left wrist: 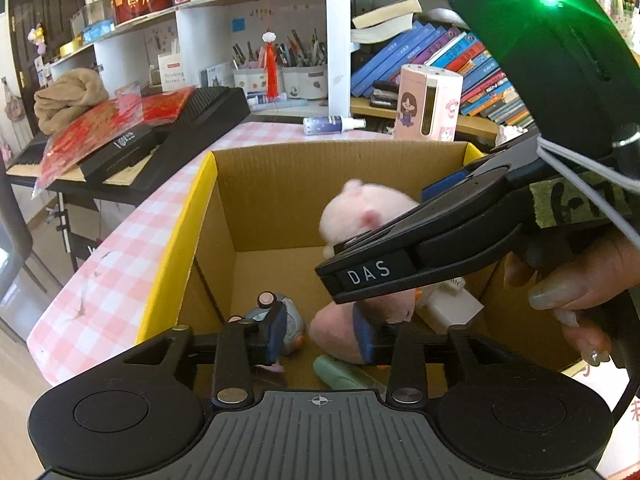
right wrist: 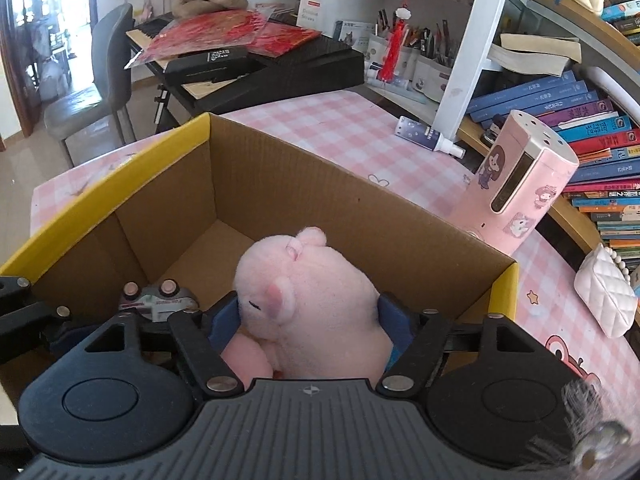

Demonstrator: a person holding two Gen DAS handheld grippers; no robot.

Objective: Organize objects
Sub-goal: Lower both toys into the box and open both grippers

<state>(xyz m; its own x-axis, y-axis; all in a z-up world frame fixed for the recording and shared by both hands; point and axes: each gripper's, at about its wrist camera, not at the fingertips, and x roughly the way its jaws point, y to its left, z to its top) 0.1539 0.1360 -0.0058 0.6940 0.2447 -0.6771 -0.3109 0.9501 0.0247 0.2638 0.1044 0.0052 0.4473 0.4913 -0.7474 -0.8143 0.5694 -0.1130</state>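
Observation:
A cardboard box [left wrist: 256, 184] with yellow rims stands on the pink checked table; it also shows in the right wrist view [right wrist: 280, 184]. My right gripper [right wrist: 312, 320] is shut on a pink plush pig [right wrist: 308, 296] and holds it over the box's inside. The pig [left wrist: 360, 212] and the right gripper's body show in the left wrist view. My left gripper [left wrist: 320, 332] is open and empty, low over the box's near side. In the box lie a grey toy [left wrist: 290, 320], a pink soft thing [left wrist: 340, 328], a green tube [left wrist: 340, 374] and a white item [left wrist: 452, 306].
A pink dispenser [right wrist: 516, 184] stands just beyond the box's far right corner. A spray bottle [right wrist: 428, 136] lies on the table [right wrist: 352, 136]. A white quilted purse [right wrist: 604, 292] sits at the right. A keyboard with red packets [right wrist: 248, 56] and bookshelves [right wrist: 580, 128] stand behind.

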